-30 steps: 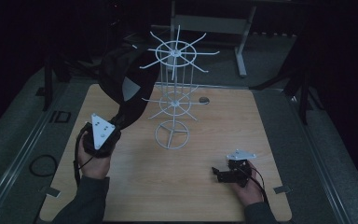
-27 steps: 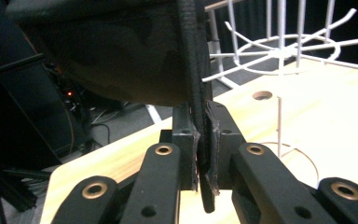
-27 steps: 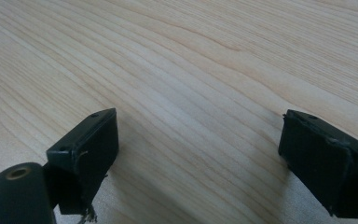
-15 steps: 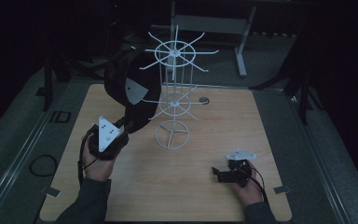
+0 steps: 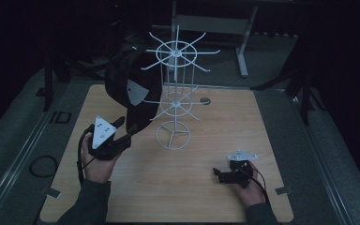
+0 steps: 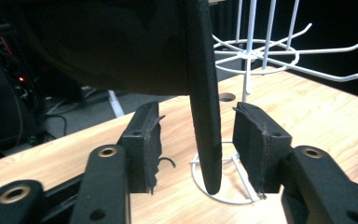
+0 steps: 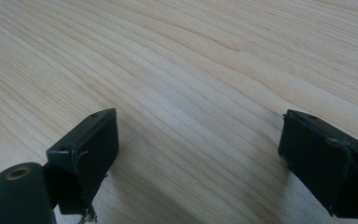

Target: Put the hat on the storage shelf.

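Plenty of bare table [image 5: 272,122] on the right side, but on the left the wire rack [image 5: 173,101] sticks its prongs out and the black cap [image 5: 131,91] hangs off them.

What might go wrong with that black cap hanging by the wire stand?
The left gripper has its jaws open around the cap's brim without clamping it, so the black cap may slip off its wire arm. Pulling on it could tip the light white rack, since the right gripper rests away on the table.
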Tool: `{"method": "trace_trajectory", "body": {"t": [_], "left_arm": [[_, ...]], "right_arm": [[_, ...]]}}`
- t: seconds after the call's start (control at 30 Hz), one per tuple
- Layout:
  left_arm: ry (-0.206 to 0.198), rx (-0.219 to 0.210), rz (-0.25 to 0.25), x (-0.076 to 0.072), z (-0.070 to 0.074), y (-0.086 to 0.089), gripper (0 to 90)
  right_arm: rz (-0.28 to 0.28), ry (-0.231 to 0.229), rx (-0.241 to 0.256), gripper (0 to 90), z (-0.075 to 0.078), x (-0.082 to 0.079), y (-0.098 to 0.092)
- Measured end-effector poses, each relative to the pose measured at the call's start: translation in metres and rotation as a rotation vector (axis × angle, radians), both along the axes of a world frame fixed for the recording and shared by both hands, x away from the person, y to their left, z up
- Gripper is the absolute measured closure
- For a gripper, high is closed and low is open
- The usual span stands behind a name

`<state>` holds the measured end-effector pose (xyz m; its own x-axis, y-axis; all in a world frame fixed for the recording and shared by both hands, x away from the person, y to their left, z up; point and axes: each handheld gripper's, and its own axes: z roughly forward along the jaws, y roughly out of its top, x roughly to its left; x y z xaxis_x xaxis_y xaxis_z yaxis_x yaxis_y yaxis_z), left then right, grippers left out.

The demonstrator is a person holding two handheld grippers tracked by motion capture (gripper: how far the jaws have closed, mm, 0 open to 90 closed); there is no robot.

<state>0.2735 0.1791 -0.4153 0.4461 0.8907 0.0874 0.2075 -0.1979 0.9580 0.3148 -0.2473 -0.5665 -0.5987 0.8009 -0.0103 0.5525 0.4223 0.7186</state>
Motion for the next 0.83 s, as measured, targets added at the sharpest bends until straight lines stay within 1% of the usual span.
{"method": "trace_trajectory", "body": {"t": [0.07,0.1,0.17,0.27,0.33,0.37,0.4,0.47,0.67,0.73,0.8,0.83], "left_arm": [[0.003,-0.005,0.0,0.0,-0.001,0.0,47.1],[0.01,-0.016,0.002,0.001,-0.003,0.0,46.0],[0.014,-0.02,-0.001,0.001,-0.004,0.001,44.4],[0.031,-0.043,-0.002,0.002,-0.008,0.002,41.1],[0.034,-0.049,-0.001,0.001,-0.009,0.002,38.9],[0.045,-0.06,0.001,0.001,-0.011,0.002,37.1],[0.048,-0.067,0.006,0.001,-0.012,0.002,33.9],[0.054,-0.066,0.007,0.001,-0.013,0.002,28.9],[0.081,-0.107,0.016,0.0,-0.021,0.005,25.0],[0.09,-0.114,0.012,0.0,-0.023,0.006,24.0],[0.097,-0.11,0.02,0.0,-0.025,0.006,21.6],[0.102,-0.109,0.014,0.001,-0.026,0.006,21.4]], "right_arm": [[0.0,0.0,0.0,11.9,0.0,0.0,0.0],[0.0,0.0,0.0,11.9,0.0,0.0,0.0],[0.0,0.001,0.0,11.9,0.0,0.0,0.0],[0.001,0.001,0.0,11.8,0.0,0.0,0.0],[0.001,0.001,0.0,11.9,0.0,0.0,0.0],[0.001,0.0,0.0,11.8,0.0,0.0,0.0],[0.001,-0.001,0.0,11.9,0.0,0.0,0.0],[0.001,0.0,-0.001,11.9,0.0,0.0,0.0],[0.001,0.0,0.0,11.9,0.0,0.0,0.0],[0.001,0.0,-0.001,11.8,0.0,0.0,0.0],[0.002,0.0,-0.001,11.8,0.0,0.0,0.0],[0.001,0.001,0.0,11.8,0.0,0.0,0.0]]}}
